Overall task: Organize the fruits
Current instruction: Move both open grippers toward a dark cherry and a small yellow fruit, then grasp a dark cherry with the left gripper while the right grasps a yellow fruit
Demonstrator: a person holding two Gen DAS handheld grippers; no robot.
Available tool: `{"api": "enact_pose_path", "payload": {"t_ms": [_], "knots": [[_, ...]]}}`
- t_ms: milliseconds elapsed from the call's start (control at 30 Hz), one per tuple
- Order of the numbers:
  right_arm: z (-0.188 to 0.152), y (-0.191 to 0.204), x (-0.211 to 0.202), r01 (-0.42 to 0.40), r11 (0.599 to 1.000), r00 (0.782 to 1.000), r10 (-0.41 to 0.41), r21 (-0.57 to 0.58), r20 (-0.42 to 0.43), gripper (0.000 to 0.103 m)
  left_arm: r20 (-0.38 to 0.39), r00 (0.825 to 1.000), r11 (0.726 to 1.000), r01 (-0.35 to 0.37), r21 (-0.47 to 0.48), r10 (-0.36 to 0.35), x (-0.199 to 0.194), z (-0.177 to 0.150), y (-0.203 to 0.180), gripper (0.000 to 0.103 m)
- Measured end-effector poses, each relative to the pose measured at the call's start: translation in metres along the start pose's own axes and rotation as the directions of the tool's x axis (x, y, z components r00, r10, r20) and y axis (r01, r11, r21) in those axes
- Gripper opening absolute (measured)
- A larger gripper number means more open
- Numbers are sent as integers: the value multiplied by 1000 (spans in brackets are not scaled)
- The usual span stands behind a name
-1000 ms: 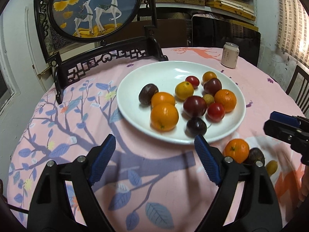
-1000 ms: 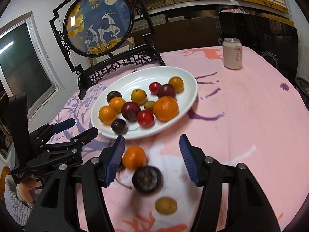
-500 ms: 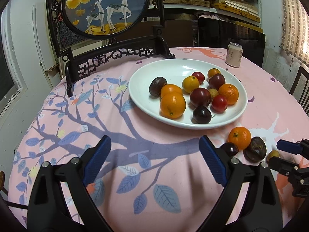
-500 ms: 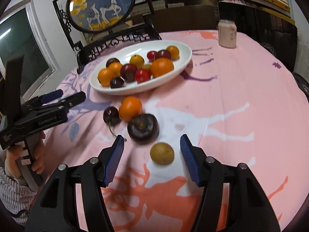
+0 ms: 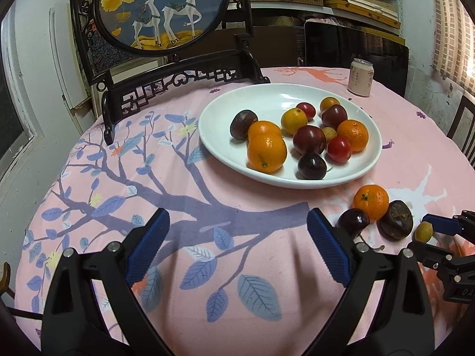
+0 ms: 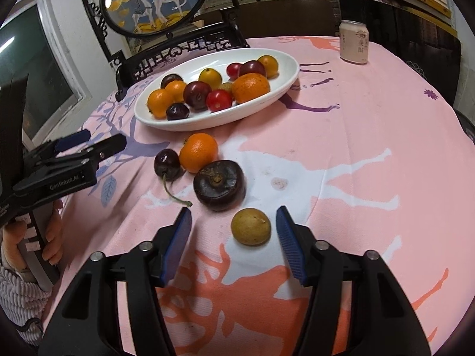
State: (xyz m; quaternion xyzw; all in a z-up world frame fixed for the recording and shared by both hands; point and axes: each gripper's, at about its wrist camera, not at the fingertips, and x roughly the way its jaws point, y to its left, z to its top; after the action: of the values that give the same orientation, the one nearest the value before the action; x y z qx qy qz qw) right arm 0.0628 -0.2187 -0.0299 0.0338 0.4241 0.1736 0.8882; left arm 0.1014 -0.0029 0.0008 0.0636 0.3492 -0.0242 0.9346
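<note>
A white plate (image 5: 219, 145) holds several oranges, plums and cherry tomatoes. On the pink cloth in front of it lie an orange (image 6: 198, 152), a dark cherry (image 6: 166, 164) with its stem, a dark brown round fruit (image 6: 219, 184) and a small yellow-brown fruit (image 6: 251, 227). My right gripper (image 6: 234, 237) straddles the small yellow-brown fruit. Its jaws are closing, and the pads stand clear of the fruit on both sides. My left gripper (image 5: 237, 246) hovers wide open over the tree print, left of the loose fruits, with nothing between its fingers.
A pale drink can (image 6: 354, 42) stands behind the plate at the right. A carved black stand with a round deer picture (image 5: 161, 9) rises at the table's far left edge. A dark chair back (image 5: 463, 127) shows past the right rim. A hand (image 6: 50, 237) grips the left tool.
My right gripper came down and back from the orange to the small yellow-brown fruit, and its jaws narrowed around it. The left gripper opened wider and drew back slightly from the plate.
</note>
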Motion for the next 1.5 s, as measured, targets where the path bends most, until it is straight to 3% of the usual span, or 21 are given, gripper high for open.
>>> {"api": "enact_pose_path", "payload": {"t_ms": [67,133,233,733,933,1100,1167,1233,1267,1333,1367,1500], "knots": [[0,3,1,14,1000,1000,-14,-21,-5,46,-2,1000,1000,-1,2,1,0,0,0,95],[-1,5,1,17,999,1000,-17,-38,-10,33,-3,1000,1000,0,2,0,1,0,0,95],[-1,4,-1,14,999,1000,-14,-37,-2,28,-5,1000,1000,4,7,-3,1,0,-1,95],[3,-5,-9,-3,1000,1000,3,1,31,28,-8,995,983,99,152,-99,-2,-8,-36,95],[4,-3,-4,-48,999,999,48,5,19,29,-44,986,955,167,243,-162,6,-9,-63,95],[5,-6,-4,-36,999,999,36,23,22,31,-99,975,944,218,247,-200,22,-3,-75,94],[5,-8,-5,-36,999,999,36,36,24,34,-120,969,941,241,238,-217,26,-1,-76,88],[5,-10,-6,-35,998,999,34,44,26,55,-123,964,939,257,227,-234,26,-2,-75,83],[5,-10,-7,-33,998,999,31,48,33,59,-120,963,939,264,223,-242,26,-1,-74,76],[5,-9,-8,-32,998,999,30,47,40,62,-139,951,929,303,213,-278,26,-2,-73,43],[5,-10,-8,-30,998,999,28,50,40,62,-160,945,925,316,211,-286,28,-4,-74,33],[4,-15,-5,-20,997,999,18,77,27,64,-150,947,927,311,211,-283,24,-6,-71,28]]}}
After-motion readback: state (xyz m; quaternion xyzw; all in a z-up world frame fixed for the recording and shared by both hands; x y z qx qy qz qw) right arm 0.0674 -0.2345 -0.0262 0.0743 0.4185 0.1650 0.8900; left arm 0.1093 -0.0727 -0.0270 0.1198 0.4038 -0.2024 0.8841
